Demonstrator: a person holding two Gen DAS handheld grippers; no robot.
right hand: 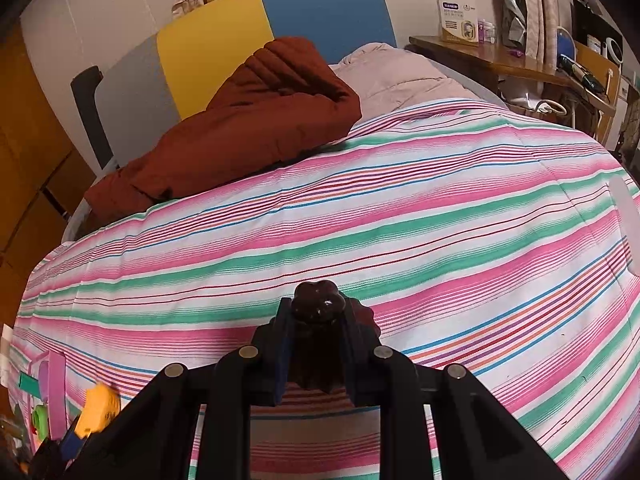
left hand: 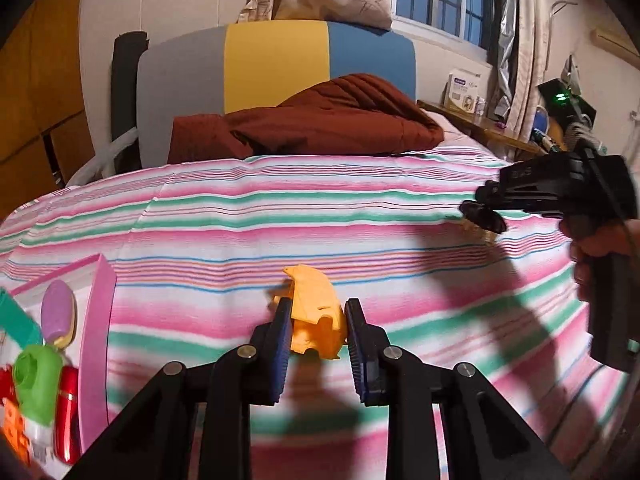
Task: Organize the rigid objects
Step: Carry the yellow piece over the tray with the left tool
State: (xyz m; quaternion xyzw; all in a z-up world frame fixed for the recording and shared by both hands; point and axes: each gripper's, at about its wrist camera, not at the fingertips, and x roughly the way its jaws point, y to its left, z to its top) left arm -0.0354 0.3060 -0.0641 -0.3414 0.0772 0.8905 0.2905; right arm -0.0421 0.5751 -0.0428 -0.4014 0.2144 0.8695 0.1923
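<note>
My left gripper [left hand: 318,316] is shut on an orange plastic toy piece [left hand: 314,312] and holds it over the striped bedspread [left hand: 280,216]. The orange piece also shows at the lower left of the right wrist view [right hand: 98,410]. My right gripper [right hand: 316,320] is shut on a dark brown glossy lobed object [right hand: 318,308]. The right gripper also shows at the right of the left wrist view [left hand: 482,214], held above the bed with the dark object [left hand: 482,216] in its tips.
A pink tray [left hand: 96,320] at the left edge of the bed holds a green toy [left hand: 34,376], a red cylinder [left hand: 68,412], a purple spoon-like piece [left hand: 58,312] and other small toys. A brown quilt [left hand: 304,120] lies at the headboard. A wooden side table [right hand: 500,56] stands at the right.
</note>
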